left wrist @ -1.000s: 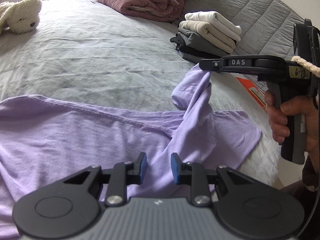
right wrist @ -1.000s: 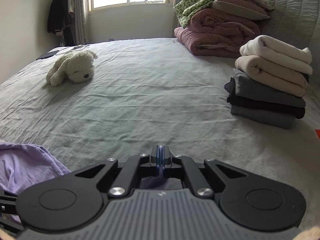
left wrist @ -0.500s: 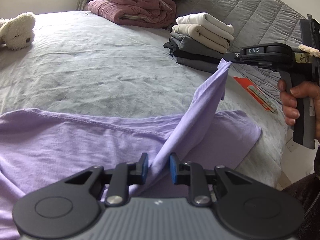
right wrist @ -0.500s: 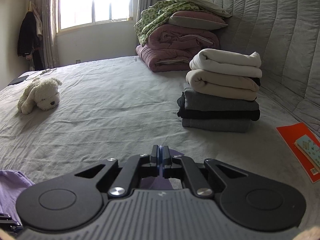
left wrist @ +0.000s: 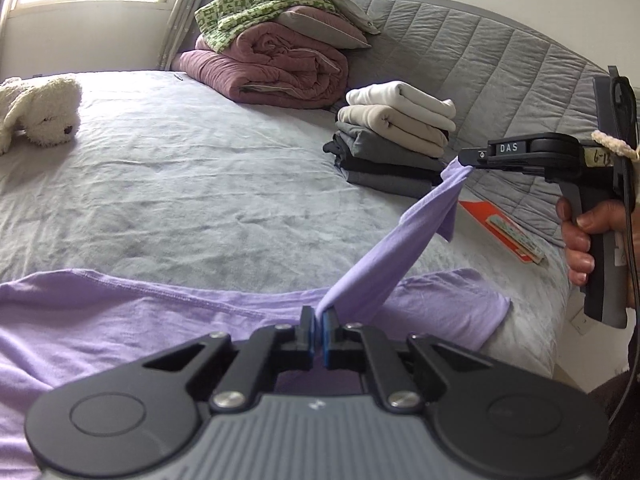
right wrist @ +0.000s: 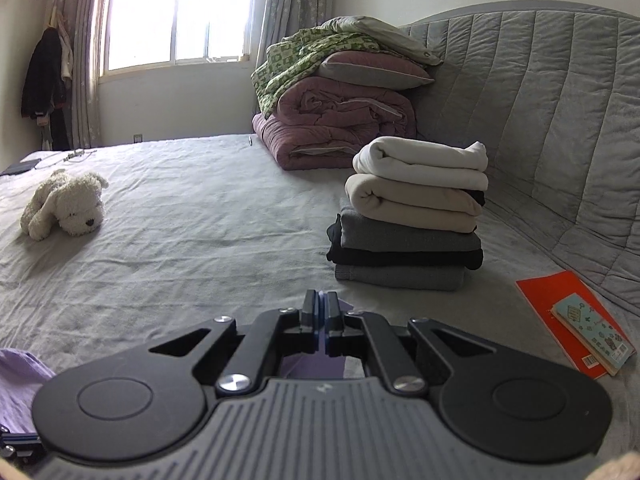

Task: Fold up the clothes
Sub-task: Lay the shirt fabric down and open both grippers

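Observation:
A lilac shirt (left wrist: 120, 320) lies spread on the grey bed (left wrist: 180, 200), close to me. One sleeve (left wrist: 380, 264) is drawn up taut from it between both grippers. My left gripper (left wrist: 319, 332) is closing the last bit onto the sleeve's lower end, its pads pressing on the cloth. My right gripper (left wrist: 466, 158), held by a hand (left wrist: 580, 240) at the right, is shut on the sleeve's upper tip. In the right wrist view the right gripper (right wrist: 322, 316) is shut, with lilac cloth (right wrist: 312, 366) hanging below its jaws.
A stack of folded clothes (right wrist: 412, 216) sits by the quilted headboard (right wrist: 560, 120). Behind it lie rolled quilts and pillows (right wrist: 336, 120). An orange book (right wrist: 576, 316) lies at the right bed edge. A white plush dog (right wrist: 64, 204) rests far left.
The left jaws closed onto the sleeve. The right gripper lifted the sleeve tip up and to the right, pulling the cloth from a slack fold into a taut strip.

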A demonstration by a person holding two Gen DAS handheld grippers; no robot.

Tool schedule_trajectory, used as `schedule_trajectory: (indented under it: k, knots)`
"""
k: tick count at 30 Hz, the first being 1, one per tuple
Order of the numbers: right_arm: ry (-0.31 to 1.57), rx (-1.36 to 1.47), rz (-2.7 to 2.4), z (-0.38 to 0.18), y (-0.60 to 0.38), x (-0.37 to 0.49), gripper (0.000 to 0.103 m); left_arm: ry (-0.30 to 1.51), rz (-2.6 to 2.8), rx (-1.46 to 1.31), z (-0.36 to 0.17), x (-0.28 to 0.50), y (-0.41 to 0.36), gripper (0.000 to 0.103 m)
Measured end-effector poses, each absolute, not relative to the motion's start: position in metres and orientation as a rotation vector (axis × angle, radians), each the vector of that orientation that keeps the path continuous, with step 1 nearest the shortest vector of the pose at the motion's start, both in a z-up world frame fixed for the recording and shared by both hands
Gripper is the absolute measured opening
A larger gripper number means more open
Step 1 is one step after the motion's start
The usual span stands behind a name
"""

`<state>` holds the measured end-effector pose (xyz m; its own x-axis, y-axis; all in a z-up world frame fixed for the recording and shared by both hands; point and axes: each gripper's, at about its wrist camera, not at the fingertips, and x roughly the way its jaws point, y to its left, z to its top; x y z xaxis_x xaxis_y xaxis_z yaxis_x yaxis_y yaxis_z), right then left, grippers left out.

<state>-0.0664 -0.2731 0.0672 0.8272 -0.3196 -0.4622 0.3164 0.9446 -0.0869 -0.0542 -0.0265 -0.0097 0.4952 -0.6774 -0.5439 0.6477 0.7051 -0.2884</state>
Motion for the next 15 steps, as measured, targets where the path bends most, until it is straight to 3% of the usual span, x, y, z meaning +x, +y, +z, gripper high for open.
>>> schedule_trajectory:
  k: [11, 14, 15]
  knots:
    - [0.797, -0.075, -0.365, 0.028, -0.284, -0.102, 0.002, 0.823, -0.898, 0.04, -0.026, -0.07, -0.026, 0.006]
    - [0.859, -0.032, -0.364, 0.021, -0.285, -0.108, 0.005, 0.838, -0.903, 0.046, -0.027, -0.074, -0.02, 0.016]
    - [0.867, -0.017, -0.362, 0.021, -0.284, -0.109, 0.013, 0.834, -0.897, 0.037, -0.025, -0.074, -0.016, 0.025]
